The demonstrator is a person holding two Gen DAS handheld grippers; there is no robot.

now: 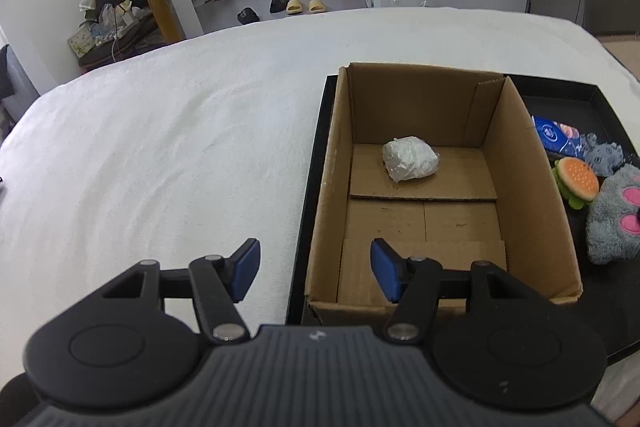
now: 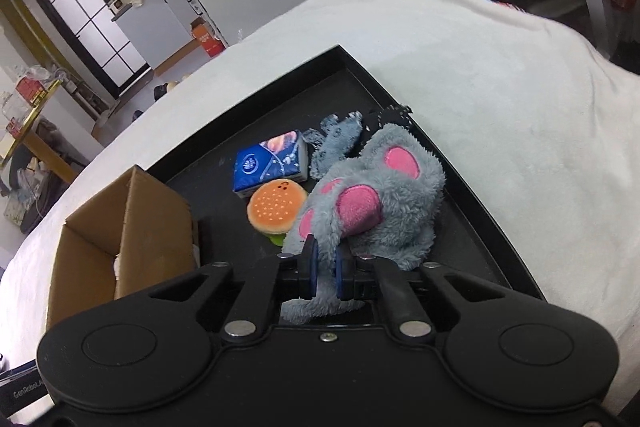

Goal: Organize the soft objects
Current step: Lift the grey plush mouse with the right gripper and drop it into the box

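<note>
Grey plush: a fluffy grey toy (image 2: 384,195) with pink patches lies on the black tray (image 2: 472,195), toward its right edge, part of its fur drawn in between the blue pads of the right gripper (image 2: 325,269).
Right gripper jaws: clenched on a fold of the toy's fur; the rest of the toy bulges out beyond the fingertips.
Burger toy: a soft orange burger (image 2: 276,207) with a green layer sits just left of the plush, touching it.
Tissue pack: a blue packet (image 2: 272,163) lies behind the burger, toward the tray's far edge.
Grey scrap: a smaller grey fuzzy piece (image 2: 336,139) lies beside the packet, behind the plush.
Cardboard box: an open brown box (image 1: 520,187) stands on the tray's left part, a crumpled white bundle (image 1: 410,159) on its floor near the far wall.
Left gripper: the left gripper (image 1: 314,273) hovers over the box's near left corner, jaws released, nothing between them.
Surface: a white blanket (image 1: 160,147) carries the tray.
</note>
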